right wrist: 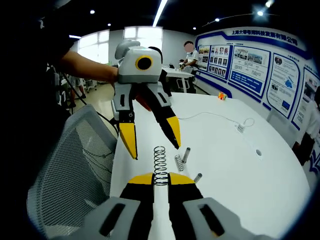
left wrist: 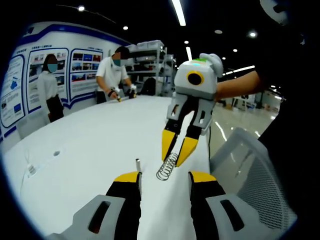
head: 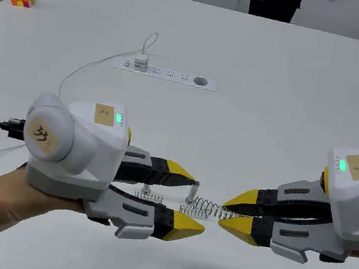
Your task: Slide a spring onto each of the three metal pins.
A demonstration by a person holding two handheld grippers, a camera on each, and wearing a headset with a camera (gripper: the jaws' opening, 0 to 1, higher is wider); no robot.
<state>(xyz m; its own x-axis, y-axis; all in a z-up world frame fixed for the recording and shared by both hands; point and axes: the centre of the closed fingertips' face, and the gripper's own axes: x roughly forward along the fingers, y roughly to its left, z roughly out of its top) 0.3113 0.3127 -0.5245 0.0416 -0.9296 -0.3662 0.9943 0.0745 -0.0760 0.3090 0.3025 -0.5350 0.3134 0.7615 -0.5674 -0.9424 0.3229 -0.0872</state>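
One silvery wire spring (head: 203, 209), loose coils, straight.

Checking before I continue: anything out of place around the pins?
A short spring lies loose on the table beside a pin, not threaded on it. The right tongs hold a second spring.

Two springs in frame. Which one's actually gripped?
The longer spring, its end clamped in the right gripper, pointing at the open left gripper. The shorter spring lies loose on the table by the pins.
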